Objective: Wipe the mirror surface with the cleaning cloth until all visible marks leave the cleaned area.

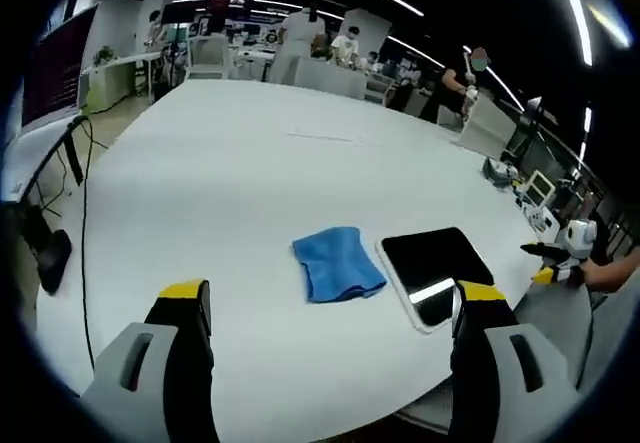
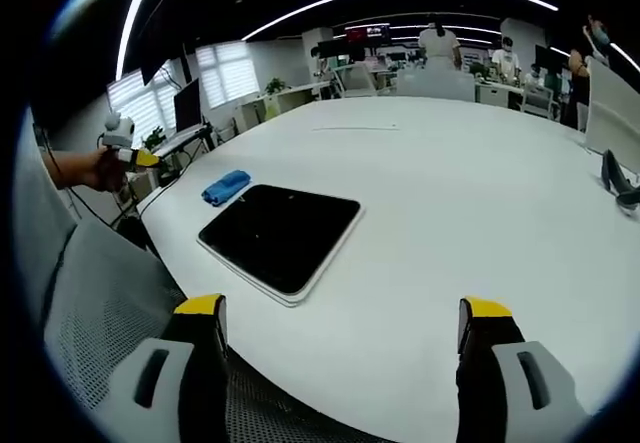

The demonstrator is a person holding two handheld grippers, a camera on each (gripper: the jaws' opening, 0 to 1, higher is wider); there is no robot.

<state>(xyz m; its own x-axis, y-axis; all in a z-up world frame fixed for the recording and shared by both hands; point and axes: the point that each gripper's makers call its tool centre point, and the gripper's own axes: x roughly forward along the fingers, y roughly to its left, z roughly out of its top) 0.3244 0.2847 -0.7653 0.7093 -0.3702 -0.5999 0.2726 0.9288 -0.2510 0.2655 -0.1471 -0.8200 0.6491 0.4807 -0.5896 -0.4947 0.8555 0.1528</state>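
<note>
In the left gripper view, a black cable [image 1: 84,213] runs down the table's edge at about nine o'clock, ending near a dark block [image 1: 50,260] that hangs off the side. My left gripper [image 1: 330,308] has its two yellow-tipped jaws spread wide apart, holding nothing, above the near edge of the big white table [image 1: 250,163]. Between those jaws, at roughly twelve o'clock from the gap, I see the blue cloth [image 1: 337,263] lying crumpled on the tabletop. Just beside it toward three o'clock lies the mirror [image 1: 437,273], a dark rectangular slab with a pale border, flat on the table, its near corner just behind my right-hand jaw; cloth and mirror look close but I cannot tell if they touch. At far three o'clock the other gripper's yellow tip shows, with a hand [image 1: 605,271] behind it. People stand at desks in the background around twelve o'clock.

In the right gripper view, a hand [image 2: 100,168] holds the other gripper at nine o'clock, off the table's edge. The cloth [image 2: 226,187] sits at about ten o'clock, the mirror [image 2: 280,238] just beside it toward the centre. My right gripper [image 2: 340,328] also has its jaws wide apart and empty, hovering over the table [image 2: 450,183] edge and a grey mesh chair back [image 2: 100,303].
</note>
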